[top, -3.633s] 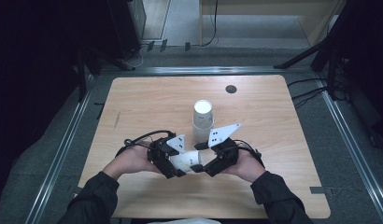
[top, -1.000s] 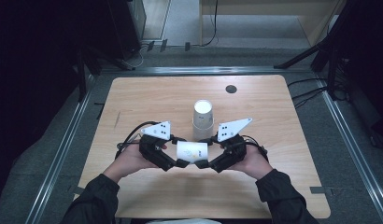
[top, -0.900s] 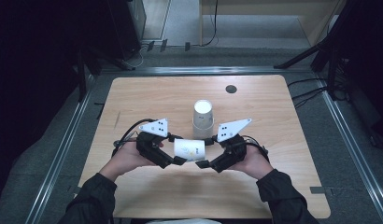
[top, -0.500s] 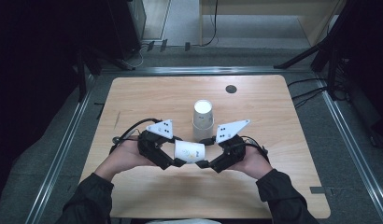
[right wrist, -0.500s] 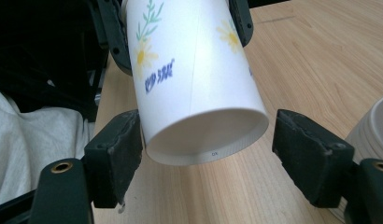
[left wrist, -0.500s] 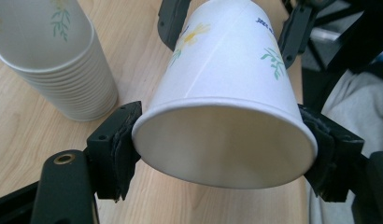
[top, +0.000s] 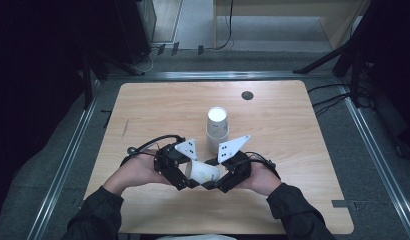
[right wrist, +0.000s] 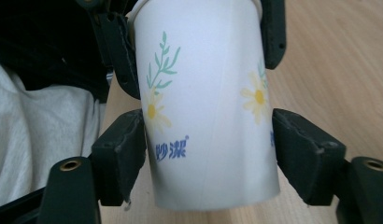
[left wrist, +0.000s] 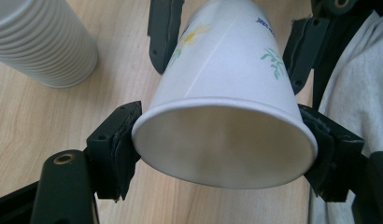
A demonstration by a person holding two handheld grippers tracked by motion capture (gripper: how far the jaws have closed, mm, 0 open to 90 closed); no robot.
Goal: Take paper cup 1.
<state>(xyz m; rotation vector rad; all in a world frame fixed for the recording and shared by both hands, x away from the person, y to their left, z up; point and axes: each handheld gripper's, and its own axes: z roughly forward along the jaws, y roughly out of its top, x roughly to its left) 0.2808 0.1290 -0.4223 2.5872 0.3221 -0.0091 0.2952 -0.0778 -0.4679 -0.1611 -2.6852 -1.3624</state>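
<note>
A paper cup is lying on its side in the air just above the bench, near the front edge, held between both grippers. The left gripper is grasping it at the rim end: in the left gripper view the pads are pressing on both sides of the open mouth, w/ the inside of the cup facing the camera. The right gripper is at the base end; its jaws have just been closing, and in the right gripper view the left pad is touching the cup wall by the flower print while the right pad is sitting right at the wall, so it's grasping the cup too. Blue print and yellow daisies are showing on the cup's side. A stack of cups is standing upside down on the bench just behind the grippers, approx. mid-bench. The person's hands are coming in from the front edge, dark sleeves showing at the bottom.
</note>
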